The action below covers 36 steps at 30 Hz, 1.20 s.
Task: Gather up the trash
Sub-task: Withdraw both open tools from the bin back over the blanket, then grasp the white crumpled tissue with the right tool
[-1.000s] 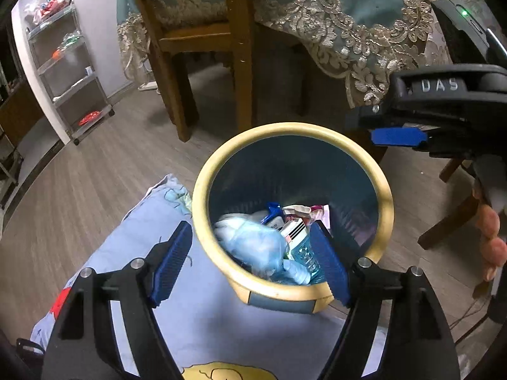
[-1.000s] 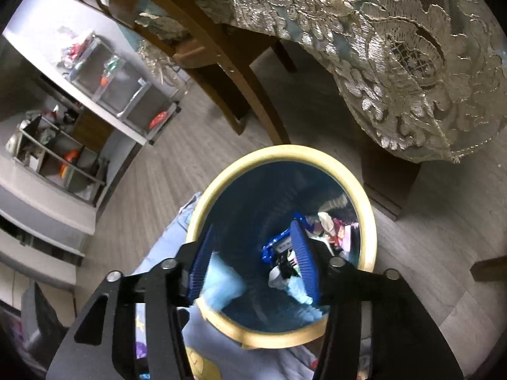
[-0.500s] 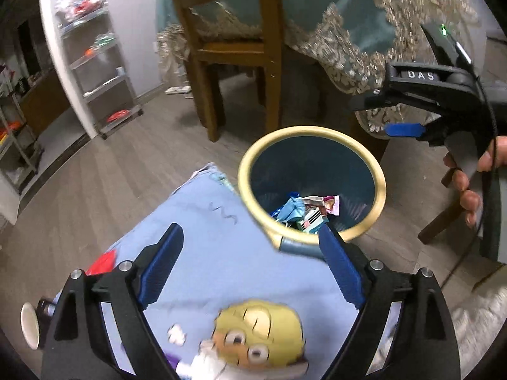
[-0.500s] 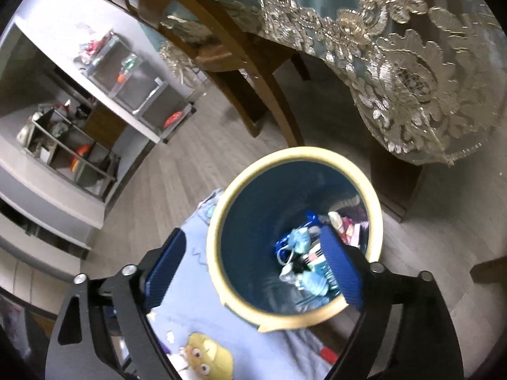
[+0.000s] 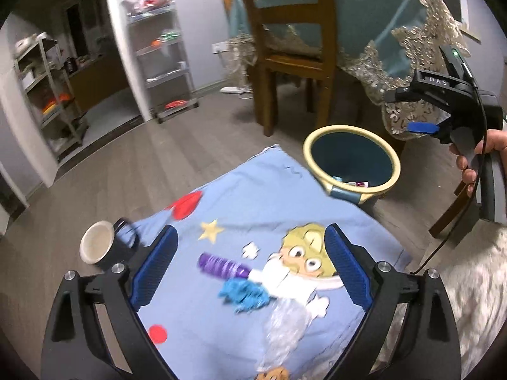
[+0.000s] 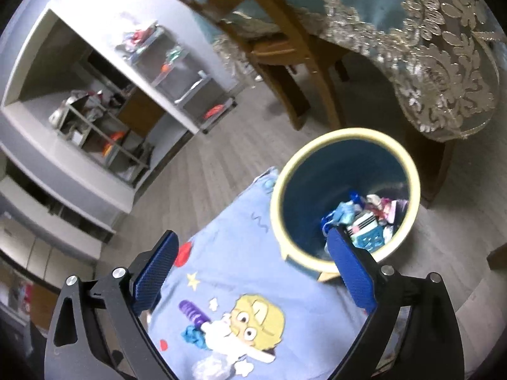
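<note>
A blue bin with a cream rim (image 5: 348, 129) stands on the floor at the corner of a light blue cartoon cloth (image 5: 253, 196). Wrappers and packets (image 6: 364, 218) lie in the bin (image 6: 348, 133). On the cloth lie a crumpled blue scrap (image 5: 244, 294) and a clear plastic wrap (image 5: 285, 323). A paper cup (image 5: 96, 247) lies on its side at the cloth's left edge. My left gripper (image 5: 250, 232) hovers over the cloth, jaws opening, nothing between them. My right gripper (image 6: 252, 236) hangs above the bin's near side, also opening and empty, held by a hand (image 5: 475, 164).
A wooden chair (image 5: 285, 63) and a table draped in a lace-edged cloth (image 5: 396, 47) stand behind the bin. Wire shelving (image 5: 161, 63) lines the far wall. A shaggy rug (image 5: 459, 300) lies at the right, with a cable trailing over it.
Both grippers have pulled back and up from the bin and their jaws have spread wider. The left one swung left over the cloth, bringing the cup and loose trash into view.
</note>
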{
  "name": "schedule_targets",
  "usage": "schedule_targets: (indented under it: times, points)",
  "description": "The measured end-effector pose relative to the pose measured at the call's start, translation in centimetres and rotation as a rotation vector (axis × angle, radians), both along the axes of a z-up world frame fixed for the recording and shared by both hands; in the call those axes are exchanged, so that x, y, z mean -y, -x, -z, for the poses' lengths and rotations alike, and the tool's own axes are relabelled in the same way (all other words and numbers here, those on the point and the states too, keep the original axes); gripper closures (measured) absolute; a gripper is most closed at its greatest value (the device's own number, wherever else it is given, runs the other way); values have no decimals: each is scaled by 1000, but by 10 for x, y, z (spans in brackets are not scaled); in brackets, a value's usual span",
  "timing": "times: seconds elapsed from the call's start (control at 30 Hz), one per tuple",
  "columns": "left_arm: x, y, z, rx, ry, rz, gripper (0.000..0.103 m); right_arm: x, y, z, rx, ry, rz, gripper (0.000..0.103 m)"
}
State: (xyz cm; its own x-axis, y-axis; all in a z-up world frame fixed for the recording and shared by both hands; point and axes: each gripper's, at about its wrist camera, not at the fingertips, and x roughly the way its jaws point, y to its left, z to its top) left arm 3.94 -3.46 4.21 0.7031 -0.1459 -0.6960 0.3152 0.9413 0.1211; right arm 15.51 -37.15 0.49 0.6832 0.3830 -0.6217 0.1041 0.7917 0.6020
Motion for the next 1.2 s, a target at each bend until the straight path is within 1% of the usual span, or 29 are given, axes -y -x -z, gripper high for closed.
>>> schedule_targets:
  times: [0.07,0.13,0.3,0.4,0.5,0.57,0.7,0.77,0.83,0.93,1.03,1.1,1.2]
  points:
    - [-12,10,2,4,2,-20,9,-10,8,-2,11,-10,-21,8]
    - [-25,18,8,-4,17,-43,9,-21,12,-2,3,-2,-44,8]
    - [-48,23,24,-26,2,-86,9,-57,26,-5,18,79,-123,8]
    - [-62,21,33,-56,5,-119,9,-75,31,-5,19,116,-169,8]
    - [-77,17,38,-78,36,-157,9,-94,32,1,8,154,-223,8]
    - [-82,14,39,-83,48,-175,9,-102,34,7,-4,154,-246,8]
    - [-86,9,40,-83,67,-189,8,-116,34,24,-54,151,-282,8]
    - [-86,7,43,-86,60,-188,7,-122,33,31,-75,165,-297,8]
    - [-85,3,47,-102,49,-193,7,-127,32,33,-82,187,-315,8]
    - [-84,0,52,-118,41,-198,7,-133,29,37,-86,193,-334,8]
    - [-85,-2,56,-131,34,-201,7,-138,26,45,-104,165,-343,8]
    - [-87,-2,61,-142,22,-205,7,-141,23,57,-141,136,-344,8]
    - [-92,-5,71,-162,-16,-220,7,-151,21,65,-160,158,-374,8]
